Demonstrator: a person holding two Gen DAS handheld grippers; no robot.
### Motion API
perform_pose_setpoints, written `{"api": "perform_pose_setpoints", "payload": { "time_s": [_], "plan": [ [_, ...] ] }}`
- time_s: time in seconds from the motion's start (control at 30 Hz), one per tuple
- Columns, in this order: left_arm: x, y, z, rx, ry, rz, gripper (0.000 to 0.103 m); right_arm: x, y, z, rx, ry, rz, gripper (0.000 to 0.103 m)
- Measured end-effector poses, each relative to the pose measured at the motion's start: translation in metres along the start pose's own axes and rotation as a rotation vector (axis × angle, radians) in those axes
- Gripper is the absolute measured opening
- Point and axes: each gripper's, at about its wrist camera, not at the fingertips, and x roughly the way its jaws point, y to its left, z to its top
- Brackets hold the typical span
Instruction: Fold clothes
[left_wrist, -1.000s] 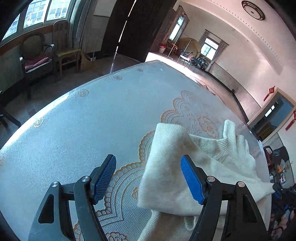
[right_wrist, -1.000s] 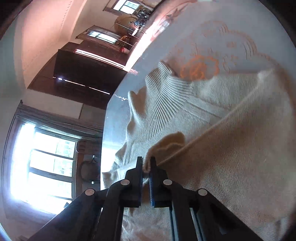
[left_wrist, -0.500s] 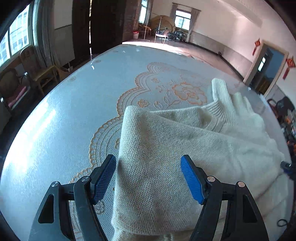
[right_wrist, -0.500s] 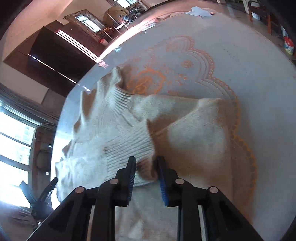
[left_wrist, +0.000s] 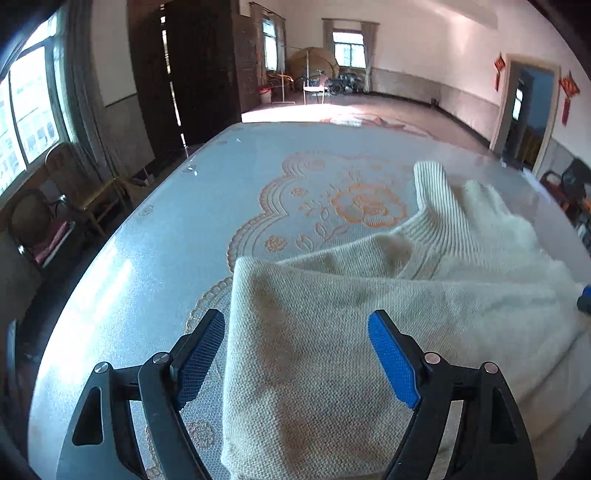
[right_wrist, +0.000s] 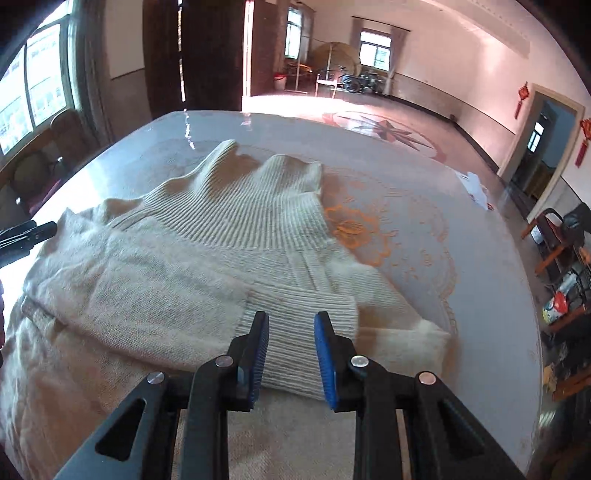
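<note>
1. Cream knitted turtleneck sweater (right_wrist: 207, 258) spread on a round table (left_wrist: 155, 236) covered by a pale cloth with an orange floral pattern (left_wrist: 364, 206).
2. Ribbed collar (right_wrist: 258, 199) pointing toward the far edge of the table, standing up in soft folds.
3. One sleeve folded across the body, its ribbed cuff (right_wrist: 299, 328) lying flat just ahead of the right gripper (right_wrist: 291, 354).
4. Right gripper: blue-padded jaws parted, straddling the cuff with a gap on each side, gripping nothing.
5. Left gripper (left_wrist: 295, 354): jaws spread wide, hovering over a folded edge of the sweater (left_wrist: 295, 332); left finger above bare cloth, right finger above the knit, nothing pinched.
6. Tip of the left gripper (right_wrist: 26, 236) visible at the left border of the right wrist view, beside the sweater's shoulder.
7. White paper (right_wrist: 476, 188) lying near the far right rim of the table.
8. Wooden chairs (left_wrist: 74, 192) beside the window on the left, well apart from the sweater.
</note>
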Motion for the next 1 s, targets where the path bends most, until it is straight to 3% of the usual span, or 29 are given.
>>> {"api": "perform_pose_setpoints", "payload": {
  "time_s": [0.1, 0.17, 0.23, 0.3, 0.43, 0.5, 0.57, 0.7, 0.87, 1.0],
  "plan": [
    [0.014, -0.004, -0.009, 0.062, 0.032, 0.028, 0.083, 0.022, 0.002, -0.004, -0.034, 0.074, -0.015, 0.024],
    [0.022, -0.004, -0.013, 0.087, 0.055, 0.035, 0.091, 0.030, -0.013, -0.009, 0.009, 0.086, 0.009, 0.025],
    [0.027, 0.012, -0.012, 0.031, 0.089, -0.011, 0.096, 0.031, -0.035, -0.011, 0.103, 0.069, 0.060, 0.025],
    [0.027, 0.026, -0.002, -0.018, 0.103, -0.029, 0.096, 0.030, -0.053, -0.010, 0.176, 0.080, 0.057, 0.025],
    [0.026, 0.049, 0.024, -0.113, 0.114, -0.038, 0.096, 0.016, -0.077, 0.001, 0.209, 0.047, 0.029, 0.026],
    [0.026, 0.060, 0.040, -0.164, 0.119, -0.052, 0.096, 0.009, -0.089, 0.018, 0.204, 0.006, 0.058, 0.027],
    [0.035, 0.061, 0.067, -0.222, 0.132, -0.117, 0.096, 0.017, -0.099, 0.042, 0.216, 0.028, 0.120, 0.028],
    [0.064, 0.015, 0.113, -0.230, 0.238, -0.272, 0.096, 0.039, -0.113, 0.073, 0.319, 0.090, 0.253, 0.028],
    [0.103, -0.068, 0.147, -0.047, 0.284, -0.319, 0.096, 0.074, -0.119, 0.105, 0.334, 0.152, 0.262, 0.028],
    [0.131, -0.116, 0.166, 0.121, 0.275, -0.328, 0.096, 0.113, -0.125, 0.127, 0.346, 0.179, 0.285, 0.028]
  ]
}}
